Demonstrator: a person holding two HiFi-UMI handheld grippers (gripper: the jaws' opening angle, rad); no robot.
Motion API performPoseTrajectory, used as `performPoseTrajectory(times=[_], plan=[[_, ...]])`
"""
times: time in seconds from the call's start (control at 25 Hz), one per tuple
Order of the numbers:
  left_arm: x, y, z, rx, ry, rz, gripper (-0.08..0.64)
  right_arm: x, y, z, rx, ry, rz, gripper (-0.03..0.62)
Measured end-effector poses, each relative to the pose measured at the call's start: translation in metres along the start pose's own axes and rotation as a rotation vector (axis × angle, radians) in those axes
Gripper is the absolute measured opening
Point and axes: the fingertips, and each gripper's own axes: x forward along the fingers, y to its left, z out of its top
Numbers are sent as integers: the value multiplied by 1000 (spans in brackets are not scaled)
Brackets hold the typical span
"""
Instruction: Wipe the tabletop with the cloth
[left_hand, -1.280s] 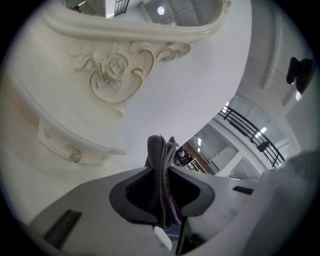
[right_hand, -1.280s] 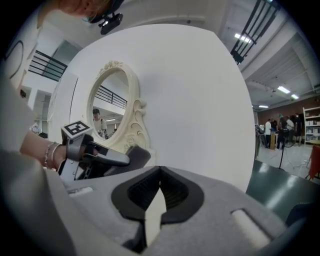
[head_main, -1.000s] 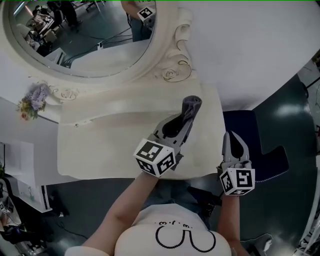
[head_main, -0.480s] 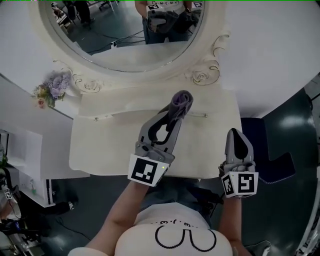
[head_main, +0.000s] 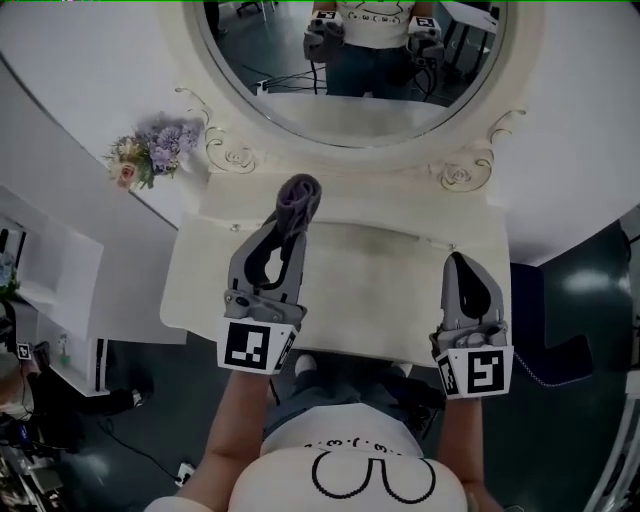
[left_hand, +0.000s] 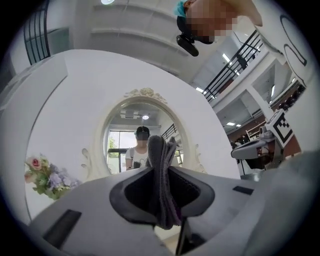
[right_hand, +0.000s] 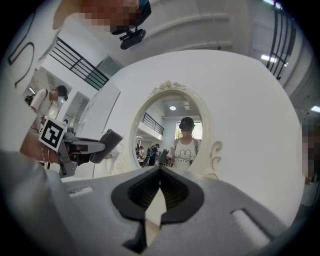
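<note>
A folded grey-purple cloth is pinched between the jaws of my left gripper, which hangs over the back left of the cream tabletop. In the left gripper view the cloth stands upright between the jaws and sticks out past their tips. My right gripper is over the table's front right part, shut with nothing in it; in its own view the tips meet. From the right gripper view the left gripper and its cloth appear at the left.
An oval mirror in an ornate cream frame stands at the table's back edge. A small bunch of flowers sits at the back left. White walls flank the table; dark floor lies to the front and right.
The head view has swung, so the table and mirror now sit more centred. My left gripper with the cloth has moved left across the tabletop. The right gripper stays near the front right.
</note>
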Motion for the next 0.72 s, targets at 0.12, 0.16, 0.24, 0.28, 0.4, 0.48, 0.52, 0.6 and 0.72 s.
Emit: performPoseTrajectory(times=[0.12, 0.16, 0.24, 0.28, 0.4, 0.48, 0.52, 0.6, 0.72], plan=[[-18, 39, 1, 21, 14, 57, 83, 15, 26, 9, -5, -20, 31, 2], [-24, 51, 2, 28, 19, 73, 83, 19, 34, 11, -6, -24, 40, 2], [-35, 74, 3, 43, 25, 106, 83, 27, 52, 15, -11, -29, 61, 2], [-42, 86, 4, 47, 26, 123, 83, 31, 61, 16, -12, -31, 72, 2], [-65, 121, 2, 50, 32, 183, 83, 43, 88, 17, -14, -31, 106, 2], [-83, 145, -2, 47, 45, 225, 83, 51, 107, 18, -15, -28, 127, 2], [-93, 156, -3, 47, 53, 245, 83, 54, 116, 18, -14, -27, 137, 2], [-110, 178, -7, 52, 73, 278, 83, 61, 135, 19, -10, -26, 159, 2], [-132, 203, -14, 79, 119, 303, 83, 69, 163, 17, -10, -17, 198, 2]])
